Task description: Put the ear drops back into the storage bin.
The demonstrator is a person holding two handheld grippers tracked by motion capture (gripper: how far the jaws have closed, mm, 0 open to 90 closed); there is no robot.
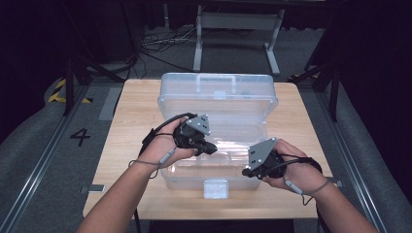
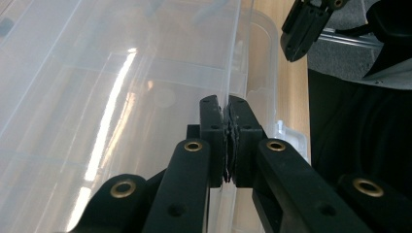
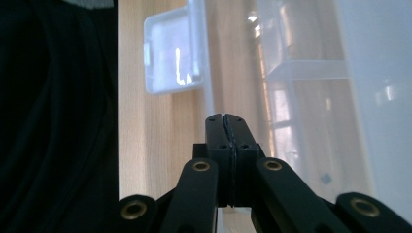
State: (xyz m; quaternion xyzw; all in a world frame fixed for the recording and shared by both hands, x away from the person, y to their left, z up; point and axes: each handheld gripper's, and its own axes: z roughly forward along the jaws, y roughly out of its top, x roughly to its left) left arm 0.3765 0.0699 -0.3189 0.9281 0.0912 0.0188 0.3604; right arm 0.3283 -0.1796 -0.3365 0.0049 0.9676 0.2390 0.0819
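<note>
At the middle of the table (image 1: pixel 121 145), the left gripper (image 2: pixel 227 104) is pinching the clear box's (image 1: pixel 217 141) thin wall — steadying it. The right gripper (image 3: pixel 226 118), jaws together and holding nothing, is hovering by the front latch (image 3: pixel 170 51) — likely lowering the lid next.

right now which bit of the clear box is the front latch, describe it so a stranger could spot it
Start at the wooden table and find the big clear plastic box standing open in its middle. Follow the box's near wall down to the table edge closest to the person. The latch is the small, milky rectangular flap hanging from the middle of that wall, more opaque than the see-through walls around it.
</note>
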